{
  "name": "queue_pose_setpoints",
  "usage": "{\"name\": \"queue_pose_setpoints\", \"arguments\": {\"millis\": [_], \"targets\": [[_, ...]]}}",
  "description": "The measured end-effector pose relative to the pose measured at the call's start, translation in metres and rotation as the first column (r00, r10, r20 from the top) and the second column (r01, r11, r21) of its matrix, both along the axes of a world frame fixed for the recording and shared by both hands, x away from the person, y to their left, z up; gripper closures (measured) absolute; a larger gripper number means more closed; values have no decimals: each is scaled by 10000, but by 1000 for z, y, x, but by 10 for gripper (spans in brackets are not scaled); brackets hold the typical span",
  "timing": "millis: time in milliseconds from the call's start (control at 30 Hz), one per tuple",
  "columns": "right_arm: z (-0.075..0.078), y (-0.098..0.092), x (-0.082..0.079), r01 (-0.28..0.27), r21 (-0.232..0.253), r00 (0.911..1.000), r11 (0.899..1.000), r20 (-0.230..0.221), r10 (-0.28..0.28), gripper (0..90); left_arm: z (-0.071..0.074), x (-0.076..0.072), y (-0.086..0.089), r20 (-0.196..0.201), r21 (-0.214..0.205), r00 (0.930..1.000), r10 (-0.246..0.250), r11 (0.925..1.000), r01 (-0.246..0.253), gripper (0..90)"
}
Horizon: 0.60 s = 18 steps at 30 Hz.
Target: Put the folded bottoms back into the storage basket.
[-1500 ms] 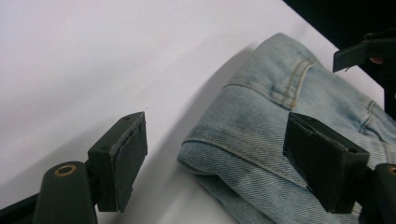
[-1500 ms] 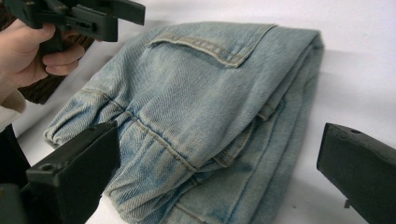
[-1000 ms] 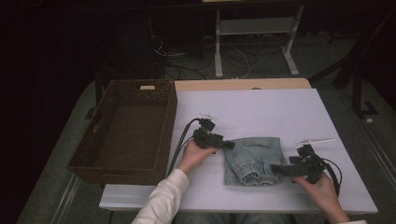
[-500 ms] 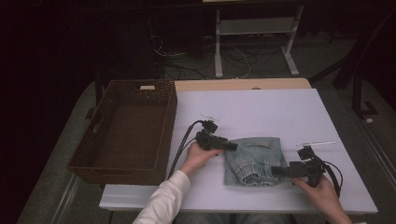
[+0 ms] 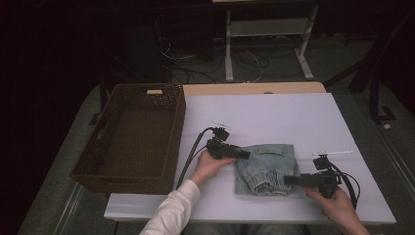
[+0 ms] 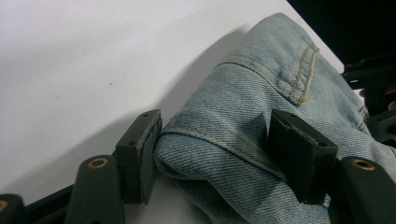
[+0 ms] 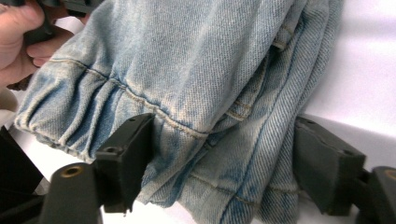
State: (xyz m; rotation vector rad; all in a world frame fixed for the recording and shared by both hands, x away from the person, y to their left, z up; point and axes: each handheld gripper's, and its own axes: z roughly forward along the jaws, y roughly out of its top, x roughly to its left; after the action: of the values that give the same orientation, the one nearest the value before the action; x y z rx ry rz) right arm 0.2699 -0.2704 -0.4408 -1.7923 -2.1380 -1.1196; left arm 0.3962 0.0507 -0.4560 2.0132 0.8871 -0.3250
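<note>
Left gripper (image 5: 244, 154): jaws astride the left edge of the folded jeans (image 5: 265, 168). In the left gripper view the denim corner (image 6: 224, 140) sits between the two pads; one pad rests on top of the cloth and the other stands at the fold's edge against it. The jaws have just been closing on the cloth; whether the pinch is firm cannot be told.

Right gripper (image 5: 288, 180): jaws astride the near right edge of the same jeans, at the gathered hem. In the right gripper view the layered denim (image 7: 201, 93) fills most of the gap; one pad is against the cloth, the other stands just clear of the outer fold. These jaws have also just been closing, not yet fully clamped.

Left hand (image 5: 208, 166) holds its gripper from the near left; right hand (image 5: 337, 203) holds the other at the near right corner.

The jeans lie flat, folded into a compact block, on the white table (image 5: 274, 117), toward its near edge. A dark wicker basket (image 5: 105, 142) stands at the table's left side, well apart from the jeans.
</note>
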Motion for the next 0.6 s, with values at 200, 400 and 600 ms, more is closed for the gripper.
{"name": "queue_pose_setpoints", "arguments": {"millis": [200,400,600], "targets": [[0,1,1,-239,456,9994,9987,-235,250,407,0,0,0,-95,48,9999,116,9999,-116,437],[3,3,1,-534,694,9983,9962,-198,549,551,1,-4,-1,184,232,9992,365,9990,-369,538],[5,3,2,-778,653,9968,9948,-153,789,624,1,-6,0,368,86,9979,534,9985,-537,660]]}}
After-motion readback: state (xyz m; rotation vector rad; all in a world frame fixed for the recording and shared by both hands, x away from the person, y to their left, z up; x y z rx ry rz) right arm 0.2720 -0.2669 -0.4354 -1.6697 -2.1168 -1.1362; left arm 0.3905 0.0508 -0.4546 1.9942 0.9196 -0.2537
